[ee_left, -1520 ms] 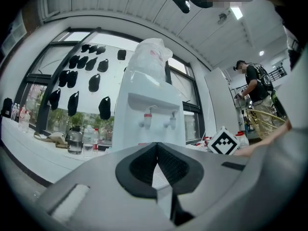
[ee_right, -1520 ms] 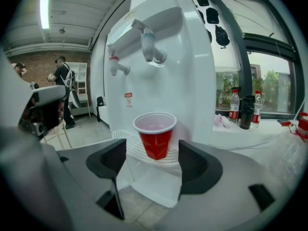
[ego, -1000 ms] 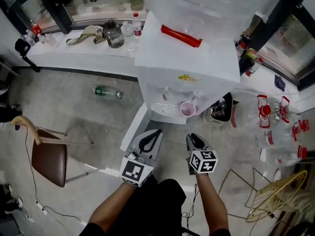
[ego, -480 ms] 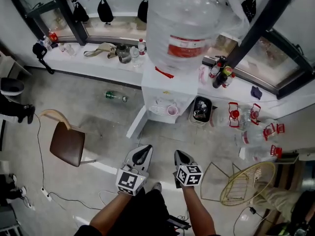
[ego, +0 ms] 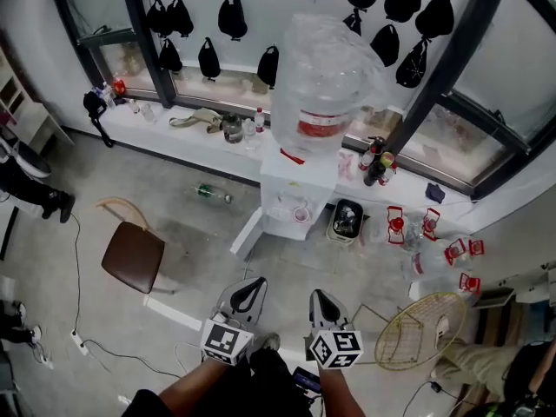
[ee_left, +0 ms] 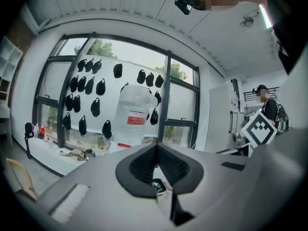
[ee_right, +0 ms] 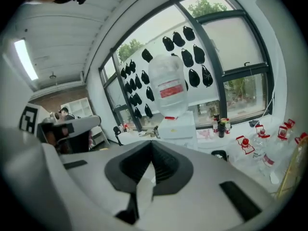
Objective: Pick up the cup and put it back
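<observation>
Left gripper (ego: 251, 286): held low at 6 o'clock in the head view and pointed toward 12; the jaws are brought together at the tips, with nothing clamped.
Right gripper (ego: 319, 298): held just beside the left one, at its 3 o'clock, and pointed toward 12; the jaws are closed and empty.
Forearms (ego: 186, 394): bare, entered from the bottom edge, kept near each other.

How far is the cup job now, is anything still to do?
Done, by the look of it: the pink cup stands on the dispenser tray. In hand: nothing; left gripper and right gripper are both shut, empty, well away from it. Left: apparently nothing, though the pictures cannot tell whether the pick-up happened.
</observation>
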Demonstrator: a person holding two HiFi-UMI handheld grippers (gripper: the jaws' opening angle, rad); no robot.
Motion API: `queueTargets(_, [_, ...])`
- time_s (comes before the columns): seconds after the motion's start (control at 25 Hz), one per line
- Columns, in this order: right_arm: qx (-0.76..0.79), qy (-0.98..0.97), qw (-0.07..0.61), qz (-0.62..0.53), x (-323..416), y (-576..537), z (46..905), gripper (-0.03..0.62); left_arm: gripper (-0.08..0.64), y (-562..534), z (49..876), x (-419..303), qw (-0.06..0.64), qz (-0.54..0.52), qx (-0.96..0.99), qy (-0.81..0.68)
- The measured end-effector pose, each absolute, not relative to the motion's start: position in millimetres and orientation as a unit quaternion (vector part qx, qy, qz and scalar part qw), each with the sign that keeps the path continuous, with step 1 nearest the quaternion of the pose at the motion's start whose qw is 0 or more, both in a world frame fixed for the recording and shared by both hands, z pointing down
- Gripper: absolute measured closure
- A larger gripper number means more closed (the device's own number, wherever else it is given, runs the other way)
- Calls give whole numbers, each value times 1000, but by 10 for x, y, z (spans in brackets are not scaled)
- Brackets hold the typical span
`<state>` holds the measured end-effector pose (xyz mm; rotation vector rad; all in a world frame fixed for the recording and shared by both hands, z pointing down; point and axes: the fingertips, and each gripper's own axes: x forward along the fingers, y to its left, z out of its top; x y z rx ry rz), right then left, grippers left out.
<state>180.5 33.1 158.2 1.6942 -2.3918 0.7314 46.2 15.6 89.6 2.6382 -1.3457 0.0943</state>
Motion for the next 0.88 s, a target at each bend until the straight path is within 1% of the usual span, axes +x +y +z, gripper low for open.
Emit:
queueTargets(0.12, [571,-791,37,216,1720,564,1175,597,554,358,680,349,88,20,891,-445])
queueTargets(0.28, [588,-790,29,170,1573,713,743,597,554,468,478,155,76,18,895,-439])
queueTargets(0.4, [601,-782,15,163,1501,762,543,597,554,481,373,69,71,14,899,-432])
queueTargets(0.6, [613,-777,14,145,1431,805,451,597,554,478,304,-31,58,9,906,-420])
queueTargets(0.88, [619,-773,20,140,1335,876,484,597,554,489,308,-91,57,8,908,-414])
